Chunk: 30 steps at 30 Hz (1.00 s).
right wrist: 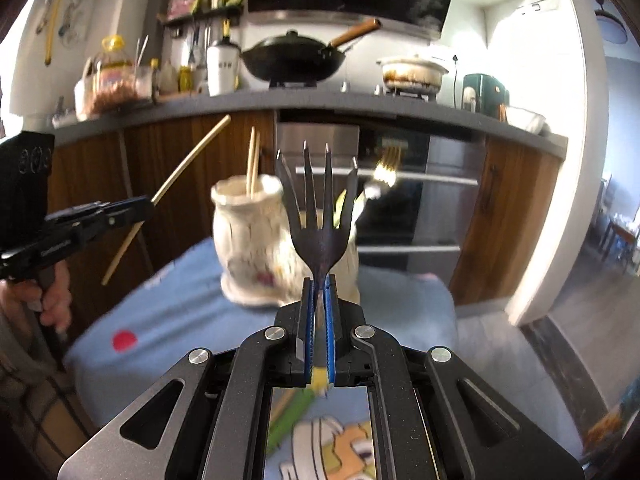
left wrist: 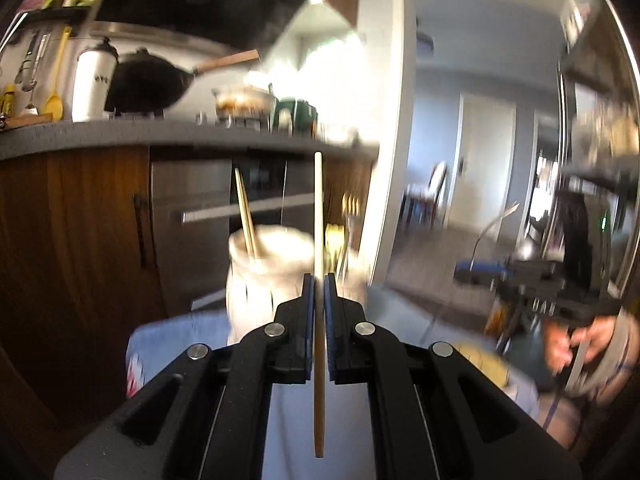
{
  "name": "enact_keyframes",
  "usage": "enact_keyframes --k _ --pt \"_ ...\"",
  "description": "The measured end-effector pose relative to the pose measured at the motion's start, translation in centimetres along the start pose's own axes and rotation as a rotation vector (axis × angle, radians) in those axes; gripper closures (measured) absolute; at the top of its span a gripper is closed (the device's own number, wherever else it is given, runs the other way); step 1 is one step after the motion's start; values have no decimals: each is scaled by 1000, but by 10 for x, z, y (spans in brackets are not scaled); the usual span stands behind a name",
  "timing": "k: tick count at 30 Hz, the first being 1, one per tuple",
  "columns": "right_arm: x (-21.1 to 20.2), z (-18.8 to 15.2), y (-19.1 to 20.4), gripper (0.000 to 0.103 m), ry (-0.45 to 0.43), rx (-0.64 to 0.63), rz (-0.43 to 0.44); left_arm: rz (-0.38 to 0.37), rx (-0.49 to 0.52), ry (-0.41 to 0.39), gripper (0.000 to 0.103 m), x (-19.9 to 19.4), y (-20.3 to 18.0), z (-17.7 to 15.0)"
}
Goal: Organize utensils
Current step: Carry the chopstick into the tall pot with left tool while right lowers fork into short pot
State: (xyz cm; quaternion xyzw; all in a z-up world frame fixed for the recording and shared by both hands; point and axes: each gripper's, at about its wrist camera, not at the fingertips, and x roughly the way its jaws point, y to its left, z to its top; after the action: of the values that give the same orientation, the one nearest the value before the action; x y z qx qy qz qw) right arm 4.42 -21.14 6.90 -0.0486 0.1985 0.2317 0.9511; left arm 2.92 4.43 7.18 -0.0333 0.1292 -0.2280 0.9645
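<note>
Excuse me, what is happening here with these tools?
A person sorts utensils with two handheld grippers. The left gripper is shut on a single wooden chopstick; the right gripper is shut on a dark metal fork. Both are held above the blue cloth, near the cream ceramic holder containing chopsticks.

Single wooden chopstick (left wrist: 318, 216), pale, clamped partway along its length, tip up, near-upright in left wrist view; tilted in right wrist view (right wrist: 188, 164). Dark metal fork (right wrist: 318, 208), four tines up, gripped at neck, upright. Cream ceramic holder (right wrist: 256, 240), two-compartment, standing on blue cloth: left pot has a chopstick pair (right wrist: 253, 168) leaning; right pot has a gold fork (right wrist: 387, 164), tines up. Holder blurred.
</note>
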Motion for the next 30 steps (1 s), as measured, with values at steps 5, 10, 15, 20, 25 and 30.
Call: enact_keyframes --k 5,10,15,20,25,30 --pt "10 29 -2 97 -23 6 28 -22 -57 -113 98 19 16 35" --pt "18 58 -5 97 -88 -4 35 -65 -138 -177 98 49 33 57" --pt "36 81 -12 97 -150 34 38 -38 -112 -204 98 85 33 65" --pt "67 83 -18 97 -157 59 35 -8 -77 -200 98 112 34 60" --pt "95 69 -16 97 -98 67 56 -7 -20 -165 98 118 30 44" --pt "116 52 -13 97 -32 69 65 4 42 -126 98 114 22 30"
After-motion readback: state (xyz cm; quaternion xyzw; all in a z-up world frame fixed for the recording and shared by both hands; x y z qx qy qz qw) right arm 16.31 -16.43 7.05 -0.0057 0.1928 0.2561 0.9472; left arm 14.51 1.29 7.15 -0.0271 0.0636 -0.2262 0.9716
